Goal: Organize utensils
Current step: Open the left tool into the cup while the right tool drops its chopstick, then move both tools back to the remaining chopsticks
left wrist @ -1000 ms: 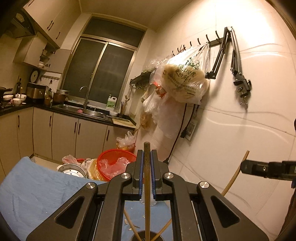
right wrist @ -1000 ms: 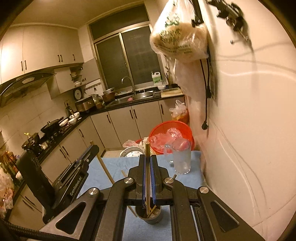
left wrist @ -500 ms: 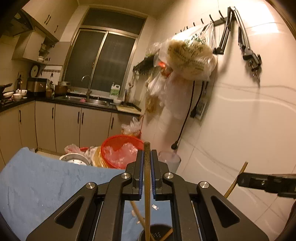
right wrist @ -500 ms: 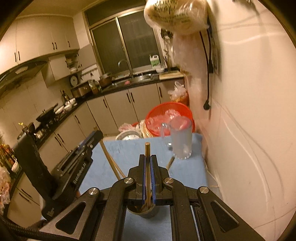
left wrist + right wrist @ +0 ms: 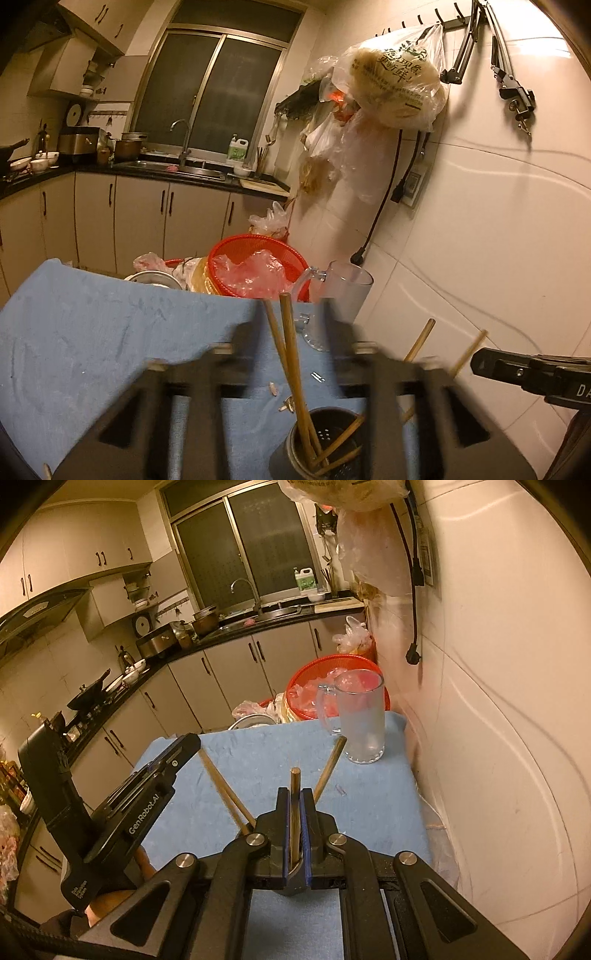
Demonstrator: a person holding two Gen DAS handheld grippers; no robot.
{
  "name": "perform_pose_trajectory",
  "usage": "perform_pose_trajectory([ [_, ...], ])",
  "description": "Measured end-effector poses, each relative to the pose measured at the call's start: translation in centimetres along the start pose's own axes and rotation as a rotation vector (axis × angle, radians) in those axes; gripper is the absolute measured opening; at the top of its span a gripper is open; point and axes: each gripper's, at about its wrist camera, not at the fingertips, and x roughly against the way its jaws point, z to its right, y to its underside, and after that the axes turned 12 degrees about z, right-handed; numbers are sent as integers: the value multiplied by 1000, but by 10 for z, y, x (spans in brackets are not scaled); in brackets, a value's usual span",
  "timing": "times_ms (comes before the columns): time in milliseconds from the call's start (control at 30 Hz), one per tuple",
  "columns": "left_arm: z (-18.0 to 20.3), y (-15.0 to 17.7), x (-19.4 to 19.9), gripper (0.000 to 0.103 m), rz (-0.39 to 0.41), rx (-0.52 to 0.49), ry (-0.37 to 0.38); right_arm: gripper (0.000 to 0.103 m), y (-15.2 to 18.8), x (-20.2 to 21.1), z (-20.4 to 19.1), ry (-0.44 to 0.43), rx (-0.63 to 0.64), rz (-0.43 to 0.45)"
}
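While the right gripper (image 5: 294,794) clamps one brown wooden chopstick (image 5: 294,812) upright over the dark perforated metal utensil cup (image 5: 317,443), the left gripper (image 5: 291,332) has just been opening; its blurred jaws stand apart, pressing nothing. Two chopsticks (image 5: 291,354) between them lean loose in the cup. Judgement: sticks are light, stiff and smooth, so grip mid-shaft and square. Beyond, on the blue cloth (image 5: 258,753), stands a frosted glass mug (image 5: 360,720), fragile, well clear of the cup.
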Motion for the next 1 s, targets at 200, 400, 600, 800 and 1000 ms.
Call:
perform_pose_trajectory([
  [200,-5,-12,19,65,21,15,-7,23,-1,13,1,3,1,24],
  [400,-22,-19,52,87,30,35,-27,59,3,41,1,10,-10,73],
  [600,-54,-8,106,95,22,23,-114,90,32,62,-3,-3,-64,111],
  [800,-89,25,158,96,-48,-49,-219,103,90,65,-25,1,-88,115],
  [1000,-142,65,205,96,-174,10,-327,103,138,47,-47,-30,-89,16],
])
